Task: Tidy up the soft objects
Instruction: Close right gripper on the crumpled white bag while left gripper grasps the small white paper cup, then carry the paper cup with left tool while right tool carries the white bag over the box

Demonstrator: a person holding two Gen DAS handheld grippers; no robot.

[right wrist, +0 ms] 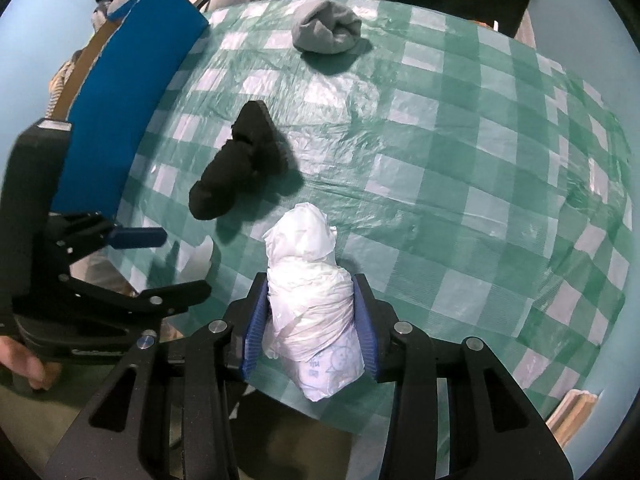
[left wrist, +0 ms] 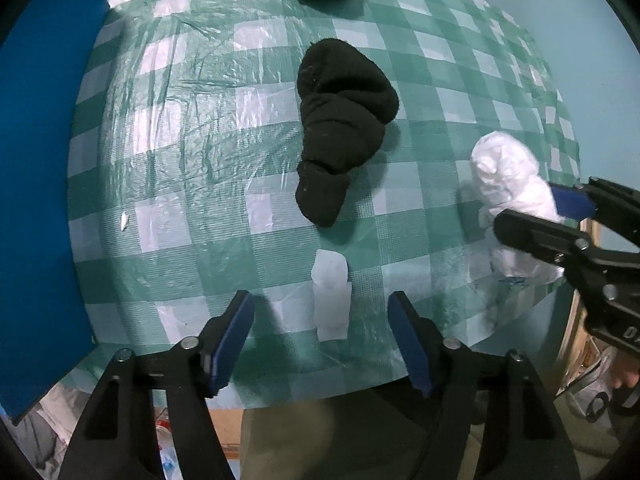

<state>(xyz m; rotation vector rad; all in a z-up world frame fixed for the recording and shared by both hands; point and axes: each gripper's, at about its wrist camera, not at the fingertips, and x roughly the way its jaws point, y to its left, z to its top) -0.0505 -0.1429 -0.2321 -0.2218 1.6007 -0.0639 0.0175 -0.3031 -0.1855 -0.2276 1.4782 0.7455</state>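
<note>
Right gripper [right wrist: 310, 320] clamps the white bundle [right wrist: 310, 304]; left gripper [left wrist: 320, 340] (jaws apart, empty) hovers near the black sock [left wrist: 342, 128] on the checked tablecloth [left wrist: 440, 92].

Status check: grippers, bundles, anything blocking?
Right gripper shut on white bundle. Left gripper open, empty. Black sock and grey sock untouched. Nothing blocking.

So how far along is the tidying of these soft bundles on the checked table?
Nothing looks put away yet. In hand: the right gripper is clamped on the white bundle at the table's near edge. The left gripper is open and empty. Left: the black sock roll and the grey sock roll lie loose on the tablecloth.
</note>
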